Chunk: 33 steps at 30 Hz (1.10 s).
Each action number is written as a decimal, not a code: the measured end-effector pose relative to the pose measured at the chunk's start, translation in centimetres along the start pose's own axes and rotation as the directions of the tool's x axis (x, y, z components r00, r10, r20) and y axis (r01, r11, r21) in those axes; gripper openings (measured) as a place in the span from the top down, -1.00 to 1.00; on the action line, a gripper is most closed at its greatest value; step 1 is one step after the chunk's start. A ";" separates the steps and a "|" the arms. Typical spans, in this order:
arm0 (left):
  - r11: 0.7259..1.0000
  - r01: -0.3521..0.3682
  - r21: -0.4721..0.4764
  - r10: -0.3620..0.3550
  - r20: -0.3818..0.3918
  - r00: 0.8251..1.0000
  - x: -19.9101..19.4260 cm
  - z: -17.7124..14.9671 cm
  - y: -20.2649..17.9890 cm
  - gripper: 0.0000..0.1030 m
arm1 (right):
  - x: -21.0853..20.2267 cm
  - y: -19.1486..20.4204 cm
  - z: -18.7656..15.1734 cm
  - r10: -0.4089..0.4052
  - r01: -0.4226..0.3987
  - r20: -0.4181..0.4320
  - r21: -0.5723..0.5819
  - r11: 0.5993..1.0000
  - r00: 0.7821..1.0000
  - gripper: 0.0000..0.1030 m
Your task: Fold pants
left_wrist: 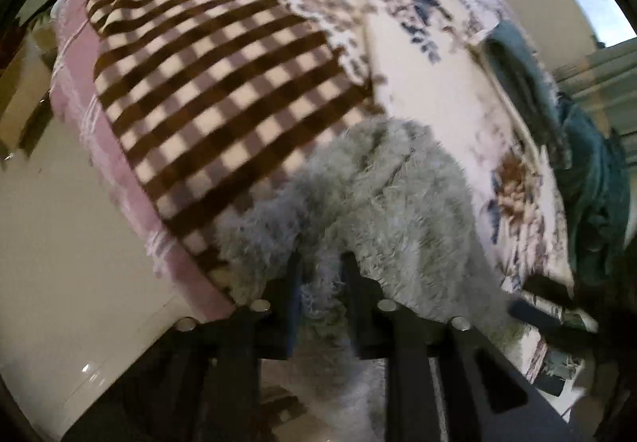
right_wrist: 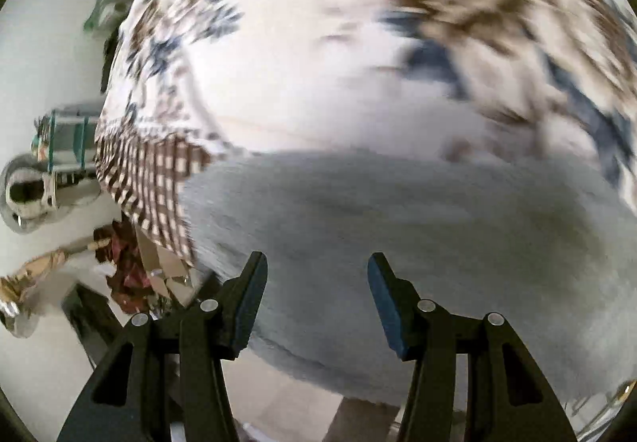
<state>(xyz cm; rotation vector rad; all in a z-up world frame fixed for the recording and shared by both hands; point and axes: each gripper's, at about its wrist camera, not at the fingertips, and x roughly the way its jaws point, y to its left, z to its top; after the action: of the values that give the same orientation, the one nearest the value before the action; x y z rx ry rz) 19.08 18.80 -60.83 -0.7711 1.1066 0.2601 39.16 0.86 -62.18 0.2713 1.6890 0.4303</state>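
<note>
Fuzzy grey pants [left_wrist: 382, 195] lie on a bed near its front edge. My left gripper [left_wrist: 321, 263] is shut on a bunch of the grey pants fabric, which bulges up between and around the fingers. In the right wrist view the grey pants [right_wrist: 418, 211] spread wide across the bed's near edge. My right gripper [right_wrist: 316, 263] is open and empty, with its fingers just above the pants. The right view is blurred by motion.
The bed carries a brown-and-cream checked blanket [left_wrist: 207, 84] on the left and a floral cover [left_wrist: 418, 56] on the right. A dark teal cloth [left_wrist: 589, 163] hangs at the bed's right side. Pale floor [left_wrist: 59, 243] lies left of the bed, with clutter [right_wrist: 59, 163] beyond.
</note>
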 end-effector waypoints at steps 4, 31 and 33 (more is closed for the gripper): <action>0.998 0.056 0.012 -0.057 0.057 0.997 -1.2 0.6 0.4 0.81 | 4.8 6.0 2.4 -0.101 0.093 -0.061 -0.115 0.989 0.993 -0.07; 0.990 0.141 -0.028 -0.143 -0.073 0.987 -1.3 2.4 2.5 -0.36 | -6.4 -9.5 -0.6 -0.205 0.179 0.148 0.172 0.969 0.968 -0.45; 0.992 0.122 -0.027 -0.124 -0.087 0.988 -0.4 1.9 2.1 -0.36 | -7.7 -13.7 -0.7 -0.246 0.206 0.147 0.245 0.947 0.958 -0.45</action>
<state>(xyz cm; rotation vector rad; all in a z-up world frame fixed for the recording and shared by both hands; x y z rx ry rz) 19.09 21.69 -60.90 -0.8740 1.1366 0.1348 40.58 -14.82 -61.06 0.2693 1.5729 0.0383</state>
